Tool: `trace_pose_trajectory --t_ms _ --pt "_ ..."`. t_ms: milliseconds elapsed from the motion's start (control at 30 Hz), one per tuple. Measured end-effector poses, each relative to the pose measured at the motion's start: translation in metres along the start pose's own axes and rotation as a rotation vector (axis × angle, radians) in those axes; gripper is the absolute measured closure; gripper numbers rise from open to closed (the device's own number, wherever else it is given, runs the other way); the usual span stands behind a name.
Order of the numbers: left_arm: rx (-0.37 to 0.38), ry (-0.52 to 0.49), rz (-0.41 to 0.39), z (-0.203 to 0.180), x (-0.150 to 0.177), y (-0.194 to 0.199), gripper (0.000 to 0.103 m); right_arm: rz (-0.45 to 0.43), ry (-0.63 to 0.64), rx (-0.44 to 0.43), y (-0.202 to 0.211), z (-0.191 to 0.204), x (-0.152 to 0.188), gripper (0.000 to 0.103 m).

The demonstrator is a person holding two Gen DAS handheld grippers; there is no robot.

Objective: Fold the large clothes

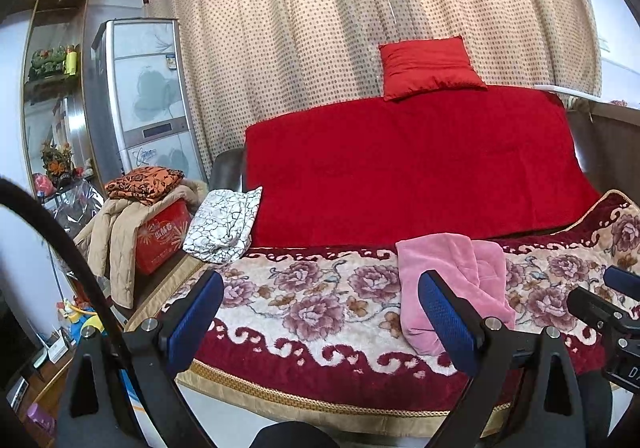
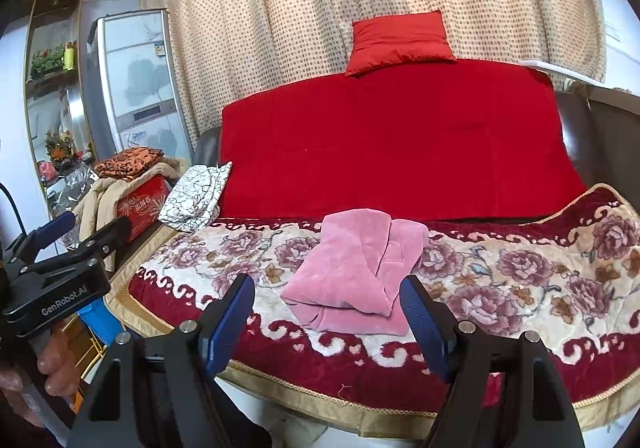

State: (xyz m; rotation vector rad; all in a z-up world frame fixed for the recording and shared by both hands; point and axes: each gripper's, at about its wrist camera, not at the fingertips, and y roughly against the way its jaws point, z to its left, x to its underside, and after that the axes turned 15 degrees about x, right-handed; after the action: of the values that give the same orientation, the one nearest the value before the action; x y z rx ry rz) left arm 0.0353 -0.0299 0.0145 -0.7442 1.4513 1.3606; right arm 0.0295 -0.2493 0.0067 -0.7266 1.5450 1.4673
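A pink fleece garment (image 1: 452,280) lies folded into a compact bundle on the floral sofa seat cover (image 1: 312,300). It also shows in the right wrist view (image 2: 356,272), near the seat's front edge. My left gripper (image 1: 320,288) is open and empty, held in front of the seat, with the bundle behind its right finger. My right gripper (image 2: 328,292) is open and empty, just short of the bundle, which lies between and beyond its fingers. The left gripper also shows at the left of the right wrist view (image 2: 84,228).
A red blanket (image 1: 412,164) covers the sofa back with a red cushion (image 1: 428,66) on top. A black-and-white patterned cloth (image 1: 224,224) lies at the seat's left end. Beside it, a red box (image 1: 160,236) carries a beige coat and an orange cloth. A tall cabinet appliance (image 1: 148,96) stands behind.
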Motion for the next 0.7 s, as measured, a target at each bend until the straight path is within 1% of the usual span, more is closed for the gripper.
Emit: trace_pose_trajectory --t_ms 267,433,500,600,700 --pt "0.006 0.01 -0.002 0.002 0.001 0.002 0.005 0.022 -0.008 -0.01 -0.003 0.003 0.003 0.025" --pt "0.006 0.007 0.0 0.002 0.002 0.002 0.005 0.019 0.003 -0.009 0.0 0.01 0.004 0.025" --pt "0.006 0.004 0.001 0.001 0.003 0.003 0.005 0.009 0.017 0.025 0.002 0.013 0.004 0.025" --pt "0.013 0.001 0.004 0.001 0.004 0.003 0.005 -0.019 0.054 0.104 0.005 0.019 0.003 0.025" --pt "0.017 0.001 0.005 0.0 0.004 0.004 0.005 -0.044 0.069 0.154 0.011 0.022 0.002 0.025"
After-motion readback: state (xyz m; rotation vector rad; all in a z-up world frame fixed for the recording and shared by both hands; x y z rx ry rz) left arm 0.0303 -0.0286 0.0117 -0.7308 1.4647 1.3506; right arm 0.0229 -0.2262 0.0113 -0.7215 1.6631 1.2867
